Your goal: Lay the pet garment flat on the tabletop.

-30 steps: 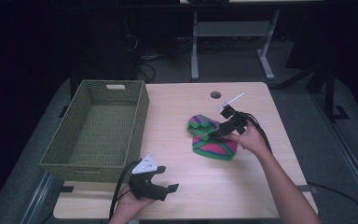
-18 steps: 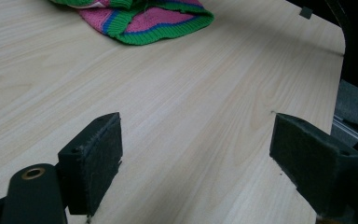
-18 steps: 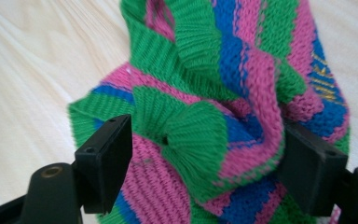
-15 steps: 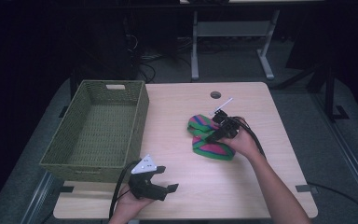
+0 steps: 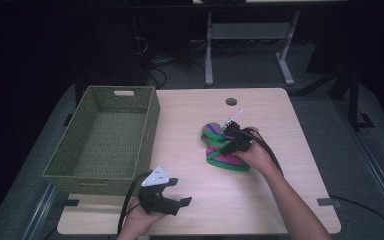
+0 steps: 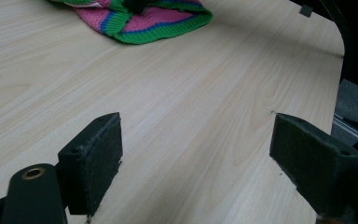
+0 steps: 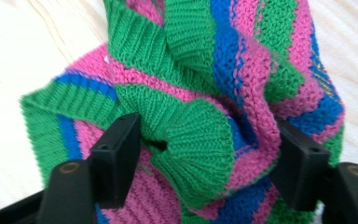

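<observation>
My right gripper sits down in the knitted garment, a bunched heap of green, pink and blue stripes lying right of the middle of the surface, nearer the right edge than the left. In the high view the heap's long axis runs on a slant, from its far-left end toward its near-right end, where a flat green-edged band points at the near right corner. In the right gripper view my fingers stand apart with a thick ribbed green fold between them; the wool bulges into the gap, but I cannot tell that the pads press it. My left gripper rests at the near edge, left of centre, its fingers wide apart over bare wood. The green woven basket stands along the left edge, well apart from the garment.
</observation>
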Demonstrator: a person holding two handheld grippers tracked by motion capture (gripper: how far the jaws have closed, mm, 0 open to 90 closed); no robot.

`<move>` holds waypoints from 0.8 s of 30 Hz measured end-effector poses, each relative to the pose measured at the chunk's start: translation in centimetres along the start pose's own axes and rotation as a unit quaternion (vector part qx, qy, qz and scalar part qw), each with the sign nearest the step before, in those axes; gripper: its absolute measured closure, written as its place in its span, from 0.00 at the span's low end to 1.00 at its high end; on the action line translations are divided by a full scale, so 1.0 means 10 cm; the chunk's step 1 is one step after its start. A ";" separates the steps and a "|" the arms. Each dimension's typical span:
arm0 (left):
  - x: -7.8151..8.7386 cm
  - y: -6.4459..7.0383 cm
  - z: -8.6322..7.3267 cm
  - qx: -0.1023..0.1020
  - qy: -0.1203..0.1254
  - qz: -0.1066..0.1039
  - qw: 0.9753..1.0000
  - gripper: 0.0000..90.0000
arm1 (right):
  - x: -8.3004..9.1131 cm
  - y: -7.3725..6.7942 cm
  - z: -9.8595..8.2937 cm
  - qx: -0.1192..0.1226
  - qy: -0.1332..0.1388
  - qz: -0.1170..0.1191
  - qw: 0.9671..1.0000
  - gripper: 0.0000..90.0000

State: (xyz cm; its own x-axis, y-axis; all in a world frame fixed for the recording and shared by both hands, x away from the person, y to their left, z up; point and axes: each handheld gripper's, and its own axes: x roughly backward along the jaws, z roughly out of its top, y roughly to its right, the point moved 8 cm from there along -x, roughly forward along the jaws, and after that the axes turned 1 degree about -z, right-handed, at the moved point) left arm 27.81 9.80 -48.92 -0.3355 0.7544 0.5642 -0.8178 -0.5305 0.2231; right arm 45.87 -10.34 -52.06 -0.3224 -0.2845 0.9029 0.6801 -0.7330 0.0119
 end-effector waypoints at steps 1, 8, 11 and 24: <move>0.00 0.01 0.00 0.000 0.001 -0.001 1.000 0.19 | 0.00 -0.01 -0.01 0.007 0.000 -0.009 1.000 0.36; 0.00 0.02 0.00 -0.002 0.001 0.000 1.000 0.19 | 0.00 -0.02 -0.02 0.015 0.009 -0.021 1.000 0.41; 0.00 0.01 0.00 -0.001 0.001 0.000 1.000 0.19 | 0.00 -0.02 -0.02 0.013 0.009 -0.022 1.000 0.44; -0.01 0.02 0.00 -0.001 0.000 -0.001 1.000 0.19 | 0.01 0.01 -0.01 0.012 0.007 -0.028 1.000 0.54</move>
State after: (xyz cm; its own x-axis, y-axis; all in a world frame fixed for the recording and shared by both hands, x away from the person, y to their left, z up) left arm 27.68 9.60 -48.90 -0.3337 0.7560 0.5631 -0.8200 -0.5274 0.2222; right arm 45.81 -10.54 -52.01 -0.3700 -0.2526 0.8940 0.6761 -0.7332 0.0726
